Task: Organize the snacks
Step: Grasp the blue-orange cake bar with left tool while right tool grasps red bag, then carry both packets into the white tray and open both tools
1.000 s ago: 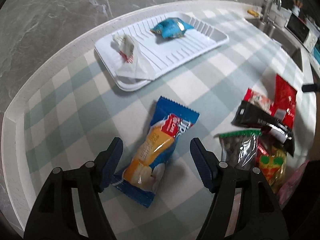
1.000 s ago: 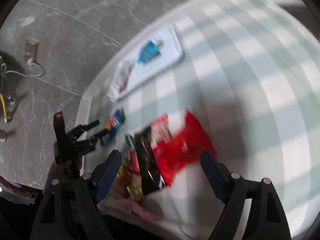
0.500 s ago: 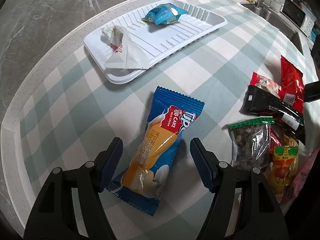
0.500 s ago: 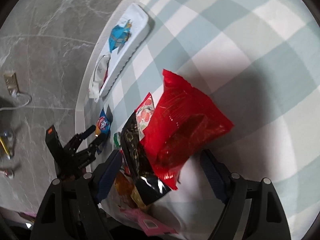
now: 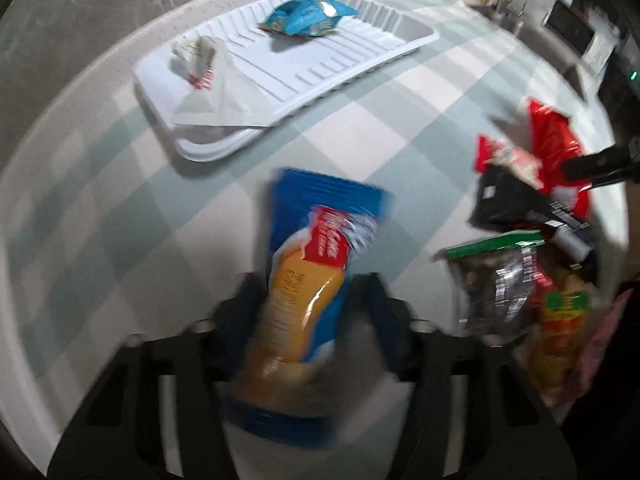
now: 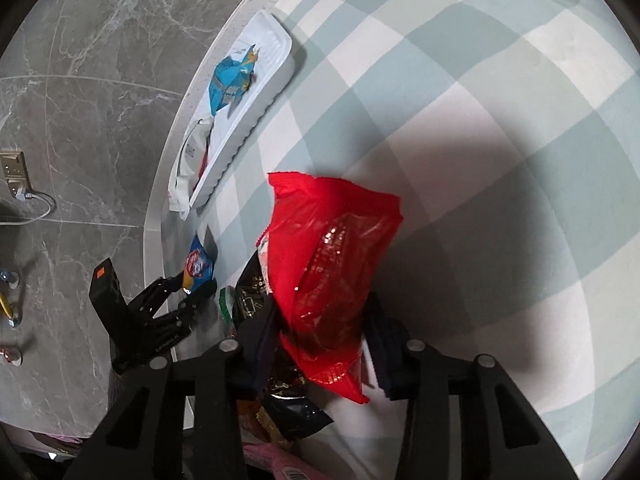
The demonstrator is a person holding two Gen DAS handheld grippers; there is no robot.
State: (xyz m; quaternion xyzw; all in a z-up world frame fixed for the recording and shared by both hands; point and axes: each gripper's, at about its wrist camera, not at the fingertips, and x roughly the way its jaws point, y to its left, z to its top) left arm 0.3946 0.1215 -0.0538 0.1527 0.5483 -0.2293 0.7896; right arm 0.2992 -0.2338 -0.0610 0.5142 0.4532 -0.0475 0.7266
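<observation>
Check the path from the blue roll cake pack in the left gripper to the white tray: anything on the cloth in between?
Nothing visible. Bare checked cloth lies between the blue roll cake pack in the left gripper and the white tray. The snack pile sits off to the side. The tray holds a light blue pack and white pack, with room between them.

A wall socket (image 6: 14, 168) low on the grey marble wall (image 6: 100, 60)

Blue-and-yellow snack pack (image 5: 308, 276), red bag (image 6: 332, 264), white tray (image 5: 356, 60), green-and-white checked tablecloth (image 6: 460, 100).
</observation>
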